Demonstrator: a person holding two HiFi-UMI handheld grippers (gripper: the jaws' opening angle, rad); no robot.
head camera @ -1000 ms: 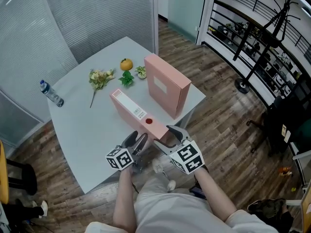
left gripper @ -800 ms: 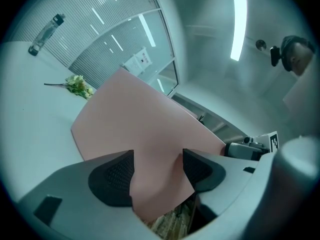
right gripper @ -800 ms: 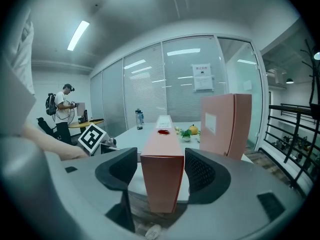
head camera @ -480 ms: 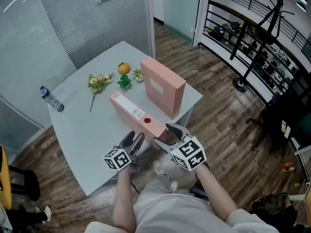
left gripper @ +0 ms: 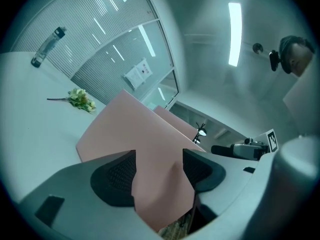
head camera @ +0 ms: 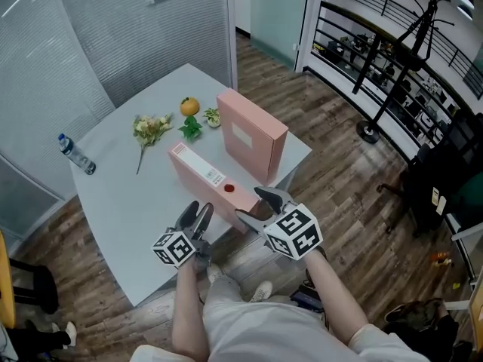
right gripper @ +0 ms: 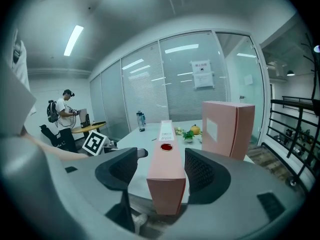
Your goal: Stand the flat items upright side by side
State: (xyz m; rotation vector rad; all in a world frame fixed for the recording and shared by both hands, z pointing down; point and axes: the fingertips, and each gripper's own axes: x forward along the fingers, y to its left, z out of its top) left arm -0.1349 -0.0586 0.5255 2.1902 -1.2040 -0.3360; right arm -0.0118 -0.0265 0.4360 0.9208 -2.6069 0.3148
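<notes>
A pink binder (head camera: 205, 173) lies along the grey table (head camera: 121, 194), spine up, with a white label and a red ring hole, and its near end overhangs the table's front edge. My right gripper (head camera: 255, 207) is shut on that near end, with the spine (right gripper: 165, 169) squeezed between its pads. My left gripper (head camera: 195, 214) hangs just left of the binder with its fingers apart; the binder's lower corner (left gripper: 160, 184) shows in the gap between them. A second pink binder (head camera: 253, 133) stands upright behind it, at the table's right side.
An orange (head camera: 189, 106), a green sprig (head camera: 195, 127) and a bunch of flowers (head camera: 149, 127) lie at the back of the table, and a water bottle (head camera: 75, 154) lies at the left. The wooden floor and a coat stand (head camera: 392, 74) are to the right. A person (right gripper: 65, 111) stands far off.
My left gripper has drifted left, away from the binder's near end. The right gripper stays on the binder and sits slightly higher.
</notes>
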